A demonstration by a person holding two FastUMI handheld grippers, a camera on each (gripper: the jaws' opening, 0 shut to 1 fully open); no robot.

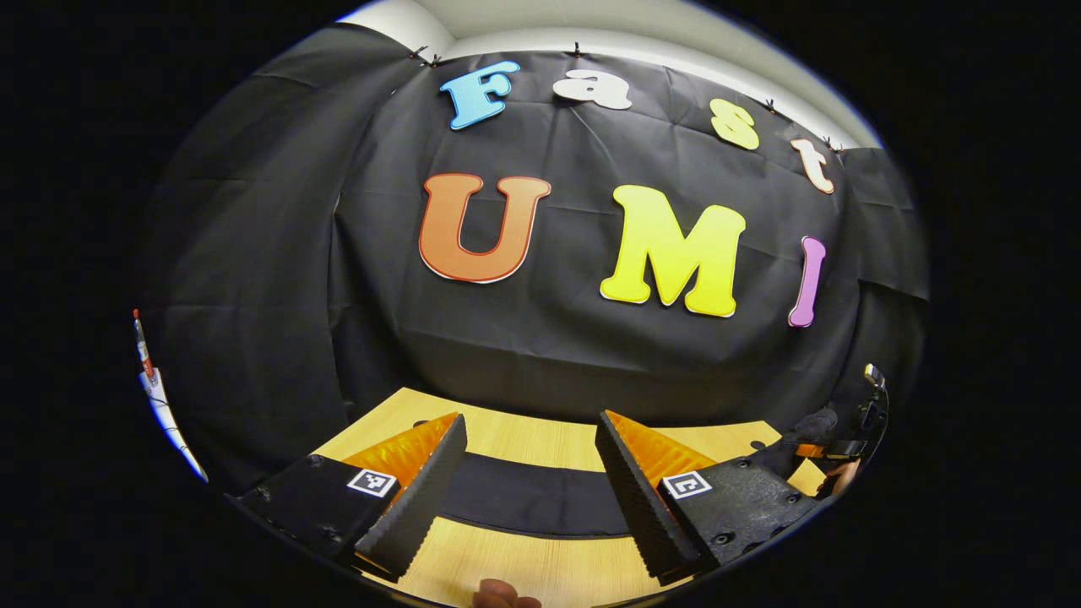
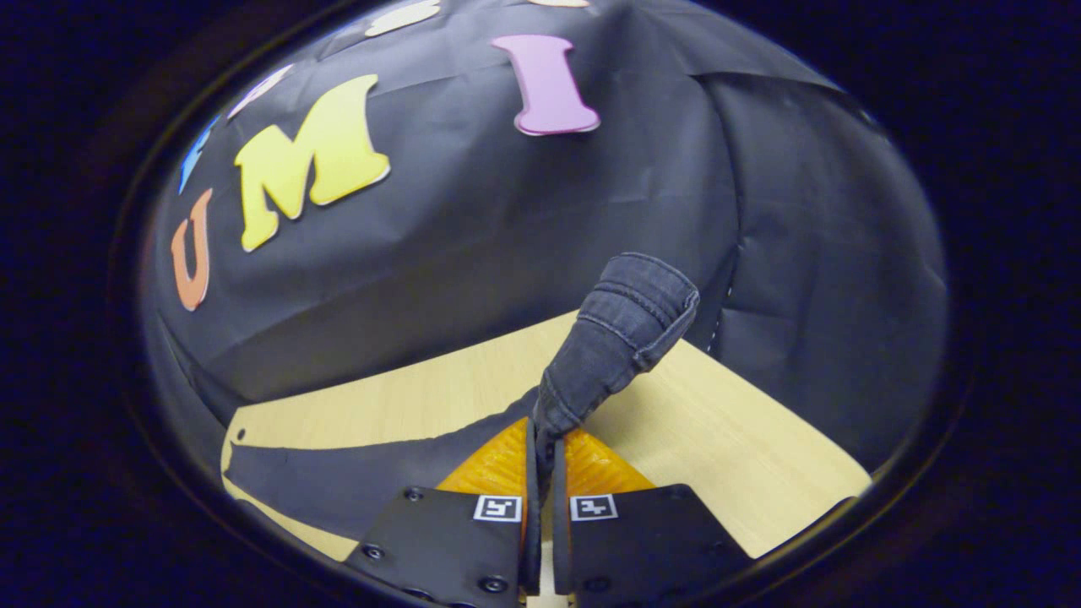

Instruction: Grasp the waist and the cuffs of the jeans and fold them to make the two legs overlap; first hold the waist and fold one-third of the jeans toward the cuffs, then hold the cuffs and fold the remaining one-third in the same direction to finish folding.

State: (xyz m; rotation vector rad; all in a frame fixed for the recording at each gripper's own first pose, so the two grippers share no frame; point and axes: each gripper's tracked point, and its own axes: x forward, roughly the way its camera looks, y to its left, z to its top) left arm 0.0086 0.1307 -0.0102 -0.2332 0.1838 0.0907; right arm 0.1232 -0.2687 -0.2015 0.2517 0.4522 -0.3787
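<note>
Pale wood counter (image 2: pixel 718 422). Right tongs (image 2: pixel 545 460) clamped on jeans (image 2: pixel 621 338) hem; denim soft, limp, weighty. Left tongs (image 1: pixel 530 473) apart, empty; should grip seam.

jeans (image 2: pixel 372 473) on table (image 2: pixel 726 439), cuff (image 2: pixel 625 329) raised above it

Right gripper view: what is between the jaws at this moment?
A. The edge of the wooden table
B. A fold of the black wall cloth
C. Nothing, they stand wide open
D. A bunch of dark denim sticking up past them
D. The right gripper has its jaws pressed together on the jeans, whose stitched hem stands up above the table.
</note>
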